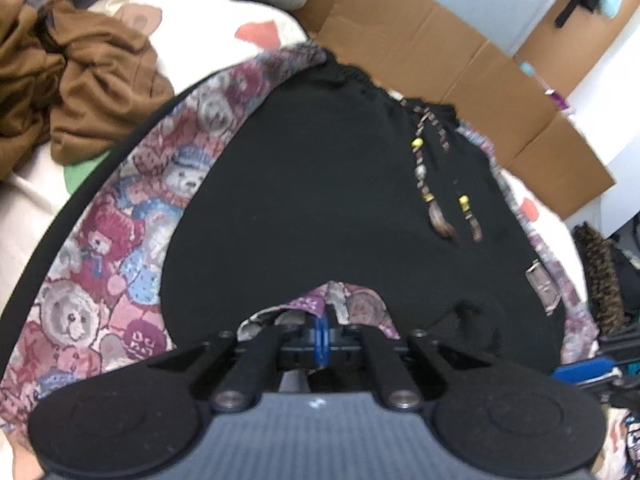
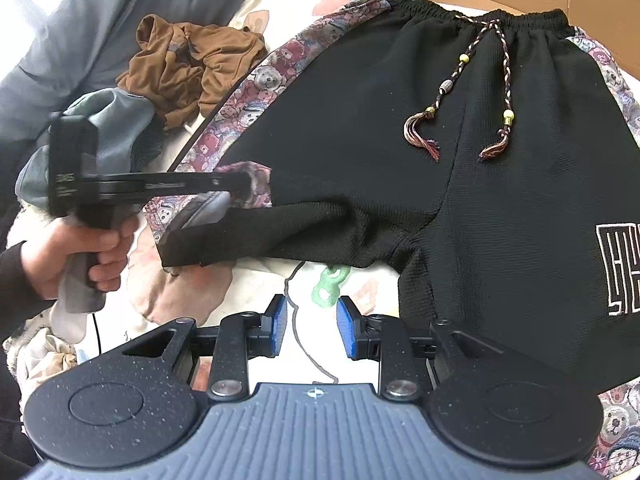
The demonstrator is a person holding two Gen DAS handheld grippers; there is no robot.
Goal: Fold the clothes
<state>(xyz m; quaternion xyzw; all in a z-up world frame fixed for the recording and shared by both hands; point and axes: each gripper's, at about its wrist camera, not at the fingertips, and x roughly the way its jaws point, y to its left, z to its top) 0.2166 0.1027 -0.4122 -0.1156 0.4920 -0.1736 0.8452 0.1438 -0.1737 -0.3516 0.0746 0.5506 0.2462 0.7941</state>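
Black shorts [image 2: 400,128] with teddy-bear side panels and a beaded drawstring [image 2: 496,80] lie flat on the bed, waistband at the far side. They also fill the left wrist view [image 1: 320,184]. My left gripper [image 1: 322,338] is shut on the hem of the left leg, with a fold of bear-print fabric [image 1: 340,304] lifted at its tips. In the right wrist view the left gripper [image 2: 236,182] reaches in from the left onto that leg. My right gripper [image 2: 310,324] is open and empty, over the bedspread just in front of the crotch.
A crumpled brown garment [image 2: 192,64] lies at the far left on the cartoon-print bedspread [image 2: 256,280]; it also shows in the left wrist view [image 1: 72,80]. Flattened cardboard [image 1: 440,72] stands behind the bed. A grey pillow [image 2: 60,40] lies at left.
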